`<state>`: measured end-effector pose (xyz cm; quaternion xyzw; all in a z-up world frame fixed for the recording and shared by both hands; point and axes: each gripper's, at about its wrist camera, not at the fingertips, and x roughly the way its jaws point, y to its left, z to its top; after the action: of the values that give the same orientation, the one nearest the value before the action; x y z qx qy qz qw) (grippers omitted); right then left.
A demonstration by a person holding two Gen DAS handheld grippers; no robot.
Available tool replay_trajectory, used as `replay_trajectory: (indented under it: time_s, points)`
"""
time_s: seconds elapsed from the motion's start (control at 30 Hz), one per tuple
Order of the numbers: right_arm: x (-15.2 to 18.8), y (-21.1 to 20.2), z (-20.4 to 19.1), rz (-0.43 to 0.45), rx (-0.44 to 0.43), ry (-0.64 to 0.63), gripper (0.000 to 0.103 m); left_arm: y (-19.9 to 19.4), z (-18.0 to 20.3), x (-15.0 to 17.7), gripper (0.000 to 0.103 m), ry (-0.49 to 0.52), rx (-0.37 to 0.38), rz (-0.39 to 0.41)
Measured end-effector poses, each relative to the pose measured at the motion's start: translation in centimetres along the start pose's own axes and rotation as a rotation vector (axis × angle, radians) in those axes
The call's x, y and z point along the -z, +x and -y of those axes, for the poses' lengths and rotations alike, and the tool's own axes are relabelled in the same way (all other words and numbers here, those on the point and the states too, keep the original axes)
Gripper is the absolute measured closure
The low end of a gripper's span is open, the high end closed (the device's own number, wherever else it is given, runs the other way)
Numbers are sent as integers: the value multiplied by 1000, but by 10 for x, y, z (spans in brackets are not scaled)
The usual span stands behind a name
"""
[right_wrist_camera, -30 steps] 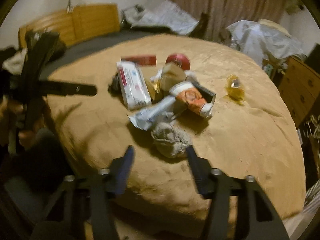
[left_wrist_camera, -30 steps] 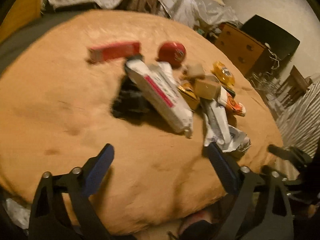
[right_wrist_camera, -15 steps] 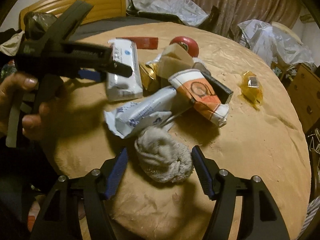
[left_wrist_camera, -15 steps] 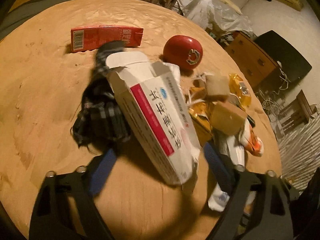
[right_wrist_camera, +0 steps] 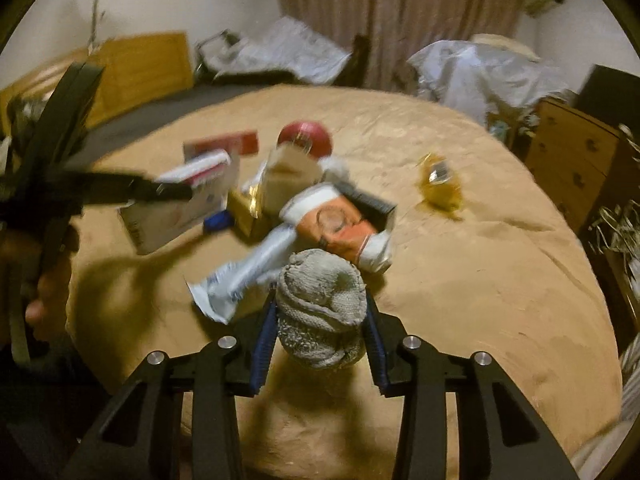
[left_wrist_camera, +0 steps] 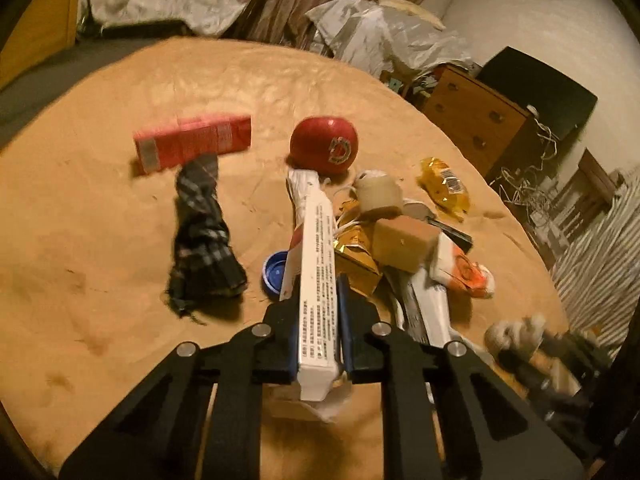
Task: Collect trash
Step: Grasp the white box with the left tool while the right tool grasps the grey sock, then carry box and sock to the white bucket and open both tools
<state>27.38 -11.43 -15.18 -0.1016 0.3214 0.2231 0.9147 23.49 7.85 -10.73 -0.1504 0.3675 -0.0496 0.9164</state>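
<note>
A pile of trash lies on a tan blanket [left_wrist_camera: 100,240]. My left gripper [left_wrist_camera: 319,312] is shut on a long white box [left_wrist_camera: 317,280] with a red stripe, held on edge and lifted; it also shows in the right wrist view [right_wrist_camera: 180,204]. My right gripper [right_wrist_camera: 320,332] is shut on a grey balled sock [right_wrist_camera: 322,308], also seen in the left wrist view [left_wrist_camera: 516,334]. In the pile are an orange and white wrapper [right_wrist_camera: 340,228], a white and blue wrapper [right_wrist_camera: 244,272], gold foil [left_wrist_camera: 356,260] and a tan box [left_wrist_camera: 404,242].
A red carton [left_wrist_camera: 192,142], a red ball [left_wrist_camera: 324,145], a dark plaid cloth [left_wrist_camera: 202,240], a blue cap [left_wrist_camera: 275,274] and a yellow wrapper [left_wrist_camera: 444,188] lie on the blanket. A wooden dresser [left_wrist_camera: 472,116] stands to the right. Crumpled bags lie behind.
My left gripper closed on the white box and lifted it, uncovering the blue cap and plaid cloth. My right gripper closed on the grey sock and raised it.
</note>
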Motion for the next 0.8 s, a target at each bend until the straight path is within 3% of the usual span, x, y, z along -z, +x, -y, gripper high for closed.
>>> replay_trajectory:
  time_s: [0.07,0.13,0.23,0.4,0.5,0.57,0.8]
  points:
    - [-3,-11,-7,36,-5,20,62,-9,3,2,89,41,-12,12]
    - [-2,-15,-16,45,-5,7,62,-1,-2,6,89,55,-22,-32]
    - [4,-12,-24,28,-16,18,62,15,-16,11,86,31,-19,-92]
    - [10,-9,-27,20,-9,51,61,31,-15,13,80,95,-90,-109]
    - [11,-3,-25,12,-3,65,61,42,-22,15,78,76,-100,-122]
    - [12,-1,-24,15,9,69,61,39,-26,19,90,65,-113,-98]
    - [6,-28,-20,95,64,108,62,-13,-14,25,91,110,-134,26]
